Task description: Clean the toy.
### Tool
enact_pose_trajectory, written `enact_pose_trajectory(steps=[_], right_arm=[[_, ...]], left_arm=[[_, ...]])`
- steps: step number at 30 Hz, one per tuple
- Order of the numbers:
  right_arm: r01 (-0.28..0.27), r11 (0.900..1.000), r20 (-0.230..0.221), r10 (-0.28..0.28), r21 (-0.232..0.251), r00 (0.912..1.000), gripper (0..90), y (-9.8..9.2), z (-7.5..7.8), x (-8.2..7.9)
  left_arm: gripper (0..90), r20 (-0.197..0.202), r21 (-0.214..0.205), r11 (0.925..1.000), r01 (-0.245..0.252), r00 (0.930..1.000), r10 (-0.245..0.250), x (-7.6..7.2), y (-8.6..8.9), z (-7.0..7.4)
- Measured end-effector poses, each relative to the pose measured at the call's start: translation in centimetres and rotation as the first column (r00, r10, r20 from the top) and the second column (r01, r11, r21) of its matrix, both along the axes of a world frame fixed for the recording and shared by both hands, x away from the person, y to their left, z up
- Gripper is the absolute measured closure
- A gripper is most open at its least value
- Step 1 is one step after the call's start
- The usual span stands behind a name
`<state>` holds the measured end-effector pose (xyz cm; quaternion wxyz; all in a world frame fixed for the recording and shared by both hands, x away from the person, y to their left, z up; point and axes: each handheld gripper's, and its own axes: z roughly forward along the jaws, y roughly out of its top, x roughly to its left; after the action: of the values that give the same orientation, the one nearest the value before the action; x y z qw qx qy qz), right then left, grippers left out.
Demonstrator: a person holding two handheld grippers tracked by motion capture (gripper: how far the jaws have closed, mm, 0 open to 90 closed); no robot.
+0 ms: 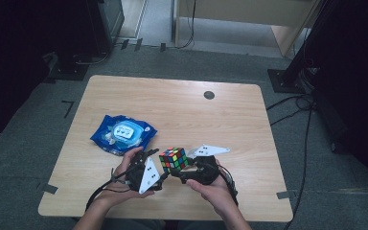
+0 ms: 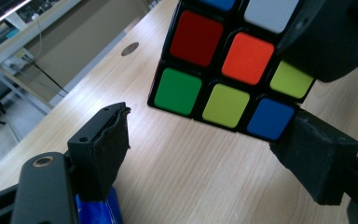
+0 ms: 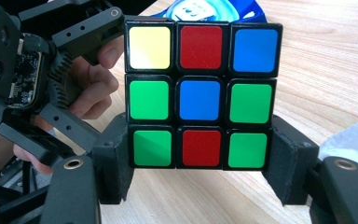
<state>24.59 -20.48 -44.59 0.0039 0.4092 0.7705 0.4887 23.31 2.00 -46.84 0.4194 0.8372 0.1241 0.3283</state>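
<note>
Light wooden table (image 1: pixel 182 110), rounded corners, a small dark disc (image 1: pixel 209 95) near its far edge. Blue wipes pack (image 1: pixel 123 133) lying flat on the left half, just beyond the left hand (image 1: pixel 124 172).

Cube (image 1: pixel 173 159) held above the near edge of the table, between the two grippers, one corner tipped toward the camera in the high view. No long axis, all sides alike. In the right gripper view, one face square-on: yellow, red, blue across the top; green, blue, green in the middle; green, red, green along the bottom.

Right gripper (image 3: pixel 200 158) clamping the bottom layer of the cube, fingers (image 3: pixel 286 163) pressed against its two opposite sides, part-way spread by the cube's width. Right hand (image 1: pixel 211 184) coming in from the lower right, gripper pointing left and slightly away.

Left gripper (image 2: pixel 214 154) with fingers (image 2: pixel 107 144) spread wide, closing a little just now. Cube's lower edge hanging just beyond the tips; right-side pad close under the blue corner sticker, contact hard to tell; left-side pad clear of the cube. Left hand wrapped round the gripper body, pointing right toward the cube.
</note>
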Motion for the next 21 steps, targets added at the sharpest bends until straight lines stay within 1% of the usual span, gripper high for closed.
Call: enact_pose_trajectory(steps=[2,6,8,9,11,15,18,21], right_arm=[[-0.009,1.0,-0.007,0.009,0.001,0.9999,34.7,0.07,-0.1,0.06],[-0.026,0.9996,-0.025,0.026,0.006,0.9993,34.7,0.36,-0.31,0.08],[-0.032,0.9994,-0.036,0.032,0.013,0.9988,34.7,0.42,-0.38,0.12],[-0.031,0.9994,-0.038,0.031,0.015,0.9988,34.7,0.4,-0.39,0.15],[-0.031,0.9993,-0.045,0.032,0.019,0.9985,34.6,0.32,-0.42,0.25],[-0.026,0.9993,-0.068,0.028,0.025,0.9973,34.6,0.29,-0.55,0.4],[-0.024,0.9996,-0.073,0.026,0.017,0.997,34.6,0.35,-0.7,0.49],[-0.029,0.9992,-0.074,0.031,0.027,0.9968,34.5,0.26,-0.71,0.55]], left_arm=[[20.6,0.013,0.009,0.9999,0.007,0.9999,-0.007,-0.11,-0.11,-0.04],[24.2,0.024,0.024,0.9996,0.017,0.9995,-0.018,-0.28,-0.31,-0.26],[27.7,0.028,0.031,0.9991,0.027,0.9992,-0.028,-0.37,-0.34,-0.31],[30.1,0.037,0.031,0.999,0.03,0.9988,-0.032,-0.45,-0.4,-0.37],[31.5,0.049,0.039,0.9988,0.029,0.9983,-0.031,-0.54,-0.5,-0.43],[31.8,0.082,0.076,0.997,0.009,0.9965,-0.015,-0.62,-0.86,-0.78],[32.1,0.077,0.08,0.9968,0.012,0.9969,-0.018,-0.59,-0.86,-0.84],[32.8,0.067,0.065,0.9978,0.016,0.9975,-0.02,-0.56,-0.7,-0.77]])
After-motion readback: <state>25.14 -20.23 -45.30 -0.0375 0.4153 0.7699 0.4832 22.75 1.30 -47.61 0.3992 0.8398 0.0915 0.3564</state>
